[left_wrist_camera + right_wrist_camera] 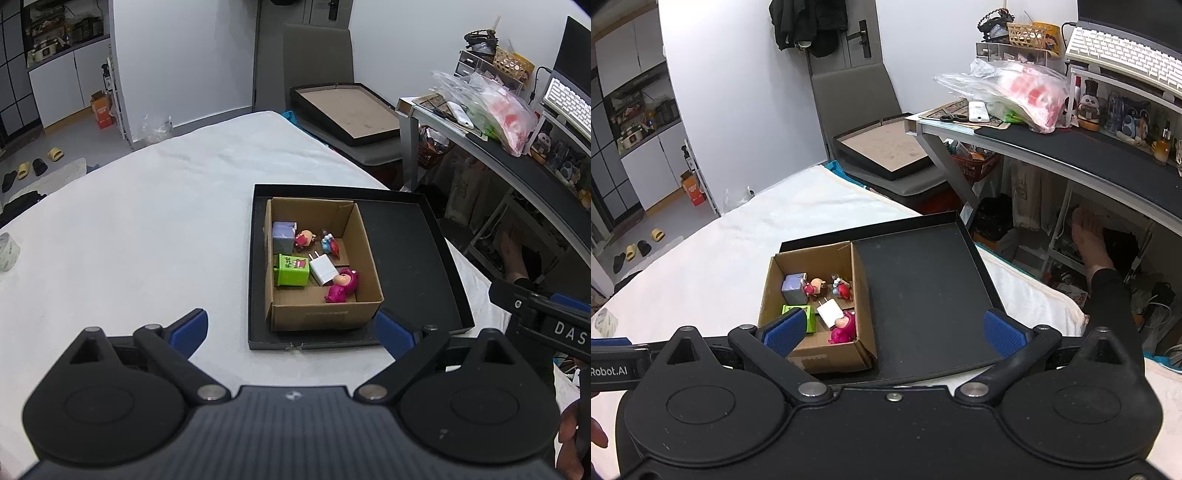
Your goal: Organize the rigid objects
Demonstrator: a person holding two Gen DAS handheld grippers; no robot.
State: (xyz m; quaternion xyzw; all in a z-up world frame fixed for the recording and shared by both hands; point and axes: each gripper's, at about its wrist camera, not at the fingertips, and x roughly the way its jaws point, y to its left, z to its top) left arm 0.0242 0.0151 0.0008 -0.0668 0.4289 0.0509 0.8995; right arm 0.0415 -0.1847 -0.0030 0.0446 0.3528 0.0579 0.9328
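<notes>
Both grippers stand wide open and empty: the left gripper has nothing between its blue pads, and the right gripper is spread just as far with only open air between its fingers. Beyond the left fingertips sits the cardboard box, its near wall just past the right-hand pad, and inside it lie the sorted pieces: a green toy bin, a white charger, a pink bear figure, a lilac cube and two small figurines at the far side. The box rests in the left half of a black tray, whose bare floor spreads between the right gripper's fingers. No loose toys show on the white cloth ahead of either hand; only a roll of tape lies far off to the left of the left fingers. By my reckoning the sorting is close to finished, so the sensible move is to keep both sets of fingers apart, lift clear of the box rim without nudging it, and check the cloth for strays before reaching again.
</notes>
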